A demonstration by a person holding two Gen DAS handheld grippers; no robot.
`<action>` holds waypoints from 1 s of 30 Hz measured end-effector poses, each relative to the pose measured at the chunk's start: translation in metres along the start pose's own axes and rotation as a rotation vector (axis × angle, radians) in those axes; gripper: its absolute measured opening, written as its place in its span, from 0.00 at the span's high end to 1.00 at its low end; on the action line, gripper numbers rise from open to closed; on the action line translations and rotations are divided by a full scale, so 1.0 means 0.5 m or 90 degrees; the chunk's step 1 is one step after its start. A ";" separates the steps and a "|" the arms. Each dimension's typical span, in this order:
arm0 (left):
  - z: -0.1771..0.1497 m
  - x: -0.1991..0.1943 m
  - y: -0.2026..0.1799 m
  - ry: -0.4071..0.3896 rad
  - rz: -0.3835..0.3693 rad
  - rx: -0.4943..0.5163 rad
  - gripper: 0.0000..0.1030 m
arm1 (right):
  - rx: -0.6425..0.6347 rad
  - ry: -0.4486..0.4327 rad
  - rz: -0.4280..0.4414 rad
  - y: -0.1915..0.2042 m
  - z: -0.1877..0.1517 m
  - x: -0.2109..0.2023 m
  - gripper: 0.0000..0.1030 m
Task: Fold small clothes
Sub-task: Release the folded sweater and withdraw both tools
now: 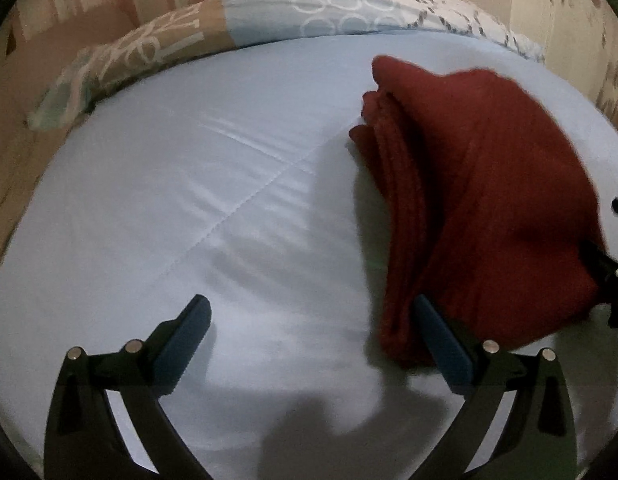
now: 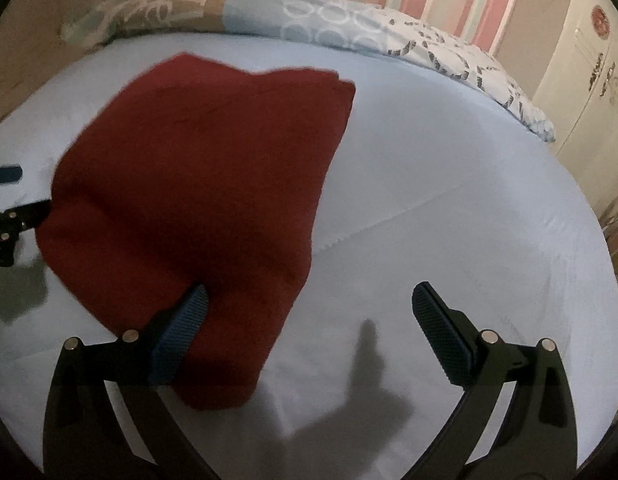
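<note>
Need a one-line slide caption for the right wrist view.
Open right gripper beside folded red garment on light blue bedsheet.

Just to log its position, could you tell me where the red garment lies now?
The red garment lies folded on the blue sheet, between both open grippers: right in the left view, left in the right view.

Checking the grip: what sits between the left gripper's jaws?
Only bare blue sheet, seen in the left wrist view; the red garment lies beside the left gripper.

A pale blue quilted bed sheet [image 1: 189, 200] carries a folded dark red knitted garment [image 1: 489, 200] — patterned pillows [image 1: 349, 12] line its far edge.
</note>
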State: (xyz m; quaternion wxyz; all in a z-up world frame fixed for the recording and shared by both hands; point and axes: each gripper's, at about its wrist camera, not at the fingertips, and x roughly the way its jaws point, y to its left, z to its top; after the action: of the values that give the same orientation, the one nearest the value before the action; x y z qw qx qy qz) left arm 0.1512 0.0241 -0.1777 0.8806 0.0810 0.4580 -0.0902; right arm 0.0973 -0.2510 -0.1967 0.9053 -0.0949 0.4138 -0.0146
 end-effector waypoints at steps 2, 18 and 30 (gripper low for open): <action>0.002 -0.026 0.004 -0.004 -0.006 -0.016 0.01 | 0.005 -0.021 0.010 0.002 0.009 -0.033 0.03; -0.075 -0.287 -0.068 -0.094 0.023 0.018 0.02 | 0.125 -0.089 0.050 0.026 -0.030 -0.291 0.03; -0.122 -0.424 -0.077 -0.173 0.074 -0.010 0.02 | 0.154 -0.161 0.019 0.070 -0.068 -0.407 0.03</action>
State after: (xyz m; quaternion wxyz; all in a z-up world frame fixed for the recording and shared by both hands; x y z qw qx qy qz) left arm -0.0255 0.0185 -0.0405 0.9390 0.0872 0.3296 -0.0458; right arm -0.0636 -0.2007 -0.0732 0.9550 0.0196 0.2936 -0.0386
